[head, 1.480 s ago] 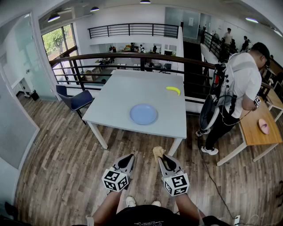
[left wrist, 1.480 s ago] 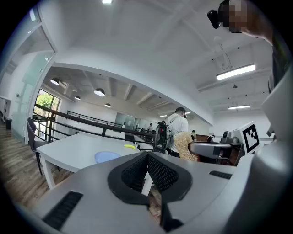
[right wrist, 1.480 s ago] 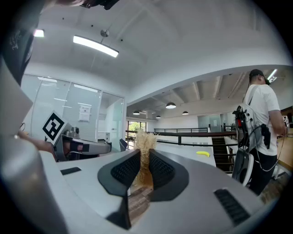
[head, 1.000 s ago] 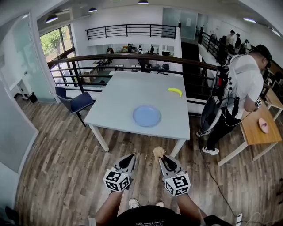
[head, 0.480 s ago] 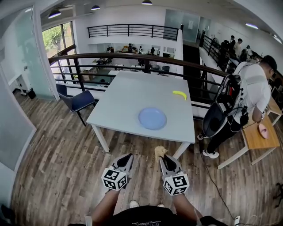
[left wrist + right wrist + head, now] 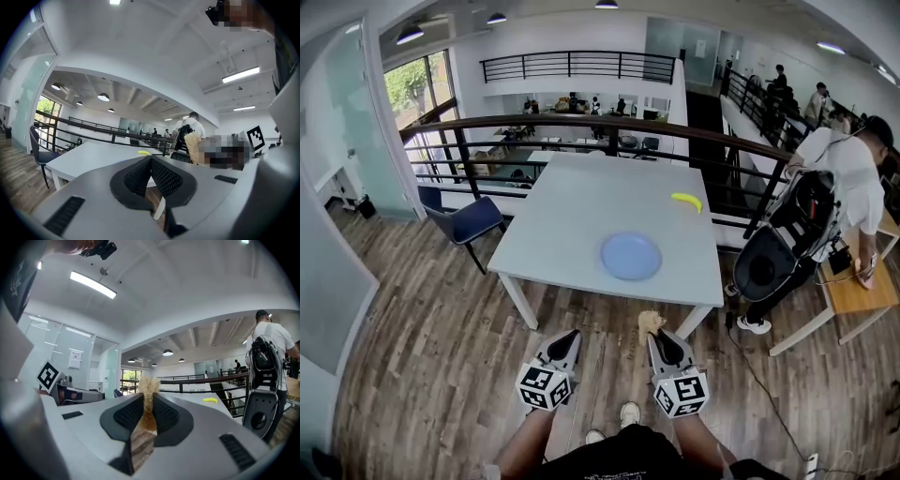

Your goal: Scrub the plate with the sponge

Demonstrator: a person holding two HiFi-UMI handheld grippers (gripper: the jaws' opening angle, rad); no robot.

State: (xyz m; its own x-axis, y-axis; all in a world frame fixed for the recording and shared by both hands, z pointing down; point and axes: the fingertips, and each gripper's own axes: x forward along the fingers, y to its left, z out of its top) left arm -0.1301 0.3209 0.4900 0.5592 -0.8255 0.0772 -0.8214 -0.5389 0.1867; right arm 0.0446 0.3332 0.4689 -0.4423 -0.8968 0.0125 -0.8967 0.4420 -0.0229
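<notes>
A round blue plate (image 6: 631, 256) lies near the front edge of a pale grey table (image 6: 581, 211). Short of the table, above the wood floor, my right gripper (image 6: 657, 336) is shut on a tan fibrous sponge (image 6: 651, 323); in the right gripper view the sponge (image 6: 149, 394) sticks up between the jaws of the right gripper (image 6: 148, 414). My left gripper (image 6: 569, 337) is beside it, shut, with nothing in it. In the left gripper view the left gripper (image 6: 151, 169) has its jaws closed together, and the sponge (image 6: 194, 146) shows at the right.
A yellow banana (image 6: 685, 201) lies at the table's far right. A blue chair (image 6: 461, 220) stands left of the table, a dark railing (image 6: 581, 127) behind it. A person in a white shirt (image 6: 848, 183) with a black backpack bends over a wooden table (image 6: 853, 291) at right.
The table and plate have come closer and lower in the head view. Both grippers keep their pose, the sponge still held. The person at right has bent over the wooden table.
</notes>
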